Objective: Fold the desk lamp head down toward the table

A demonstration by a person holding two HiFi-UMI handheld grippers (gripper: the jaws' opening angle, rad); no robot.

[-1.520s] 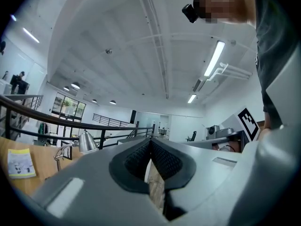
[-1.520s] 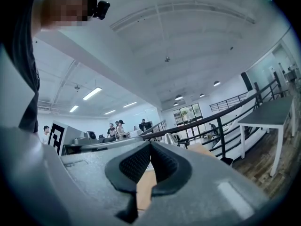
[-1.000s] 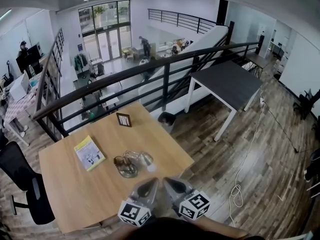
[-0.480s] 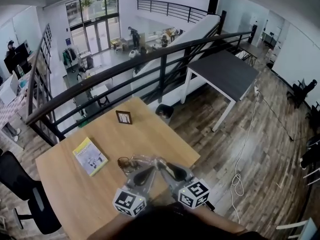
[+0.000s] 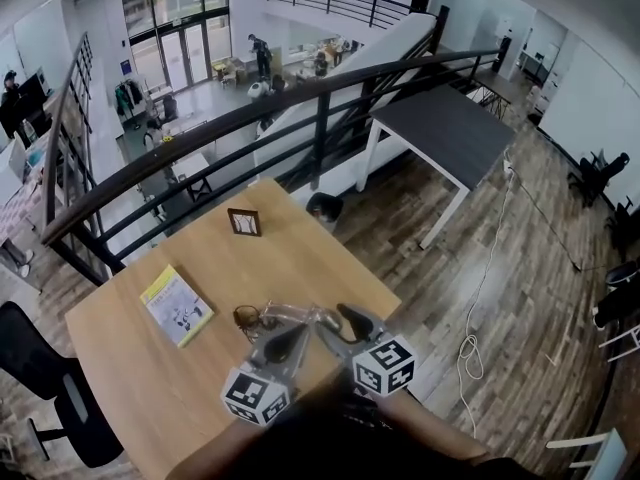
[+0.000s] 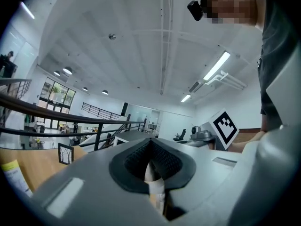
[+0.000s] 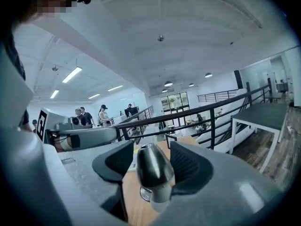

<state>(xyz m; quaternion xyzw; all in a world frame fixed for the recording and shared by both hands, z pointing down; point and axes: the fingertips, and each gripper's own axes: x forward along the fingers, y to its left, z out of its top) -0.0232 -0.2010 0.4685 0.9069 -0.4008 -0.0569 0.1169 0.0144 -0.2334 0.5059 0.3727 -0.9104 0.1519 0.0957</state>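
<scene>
The desk lamp (image 5: 290,315) stands on the wooden table (image 5: 130,388), its round base (image 5: 247,318) on the left and its head on the right. My left gripper (image 5: 292,334) is shut on the lamp's pale stem (image 6: 153,180), which shows between the dark pads of the left gripper (image 6: 153,166). My right gripper (image 5: 347,318) has its jaws opening. In the right gripper view the dark bullet-shaped lamp head (image 7: 151,171) sits between the pads of the right gripper (image 7: 151,161), with a gap on the left side.
A yellow booklet (image 5: 175,304) lies on the table's left part and a small picture frame (image 5: 244,222) stands at its far edge. A black railing (image 5: 200,138) runs behind the table. A black chair (image 5: 50,398) is at the left, a dark table (image 5: 445,128) far right.
Both grippers have moved forward over the table from its near edge up to the lamp. The left one now sits at the stem, the right one at the head.
</scene>
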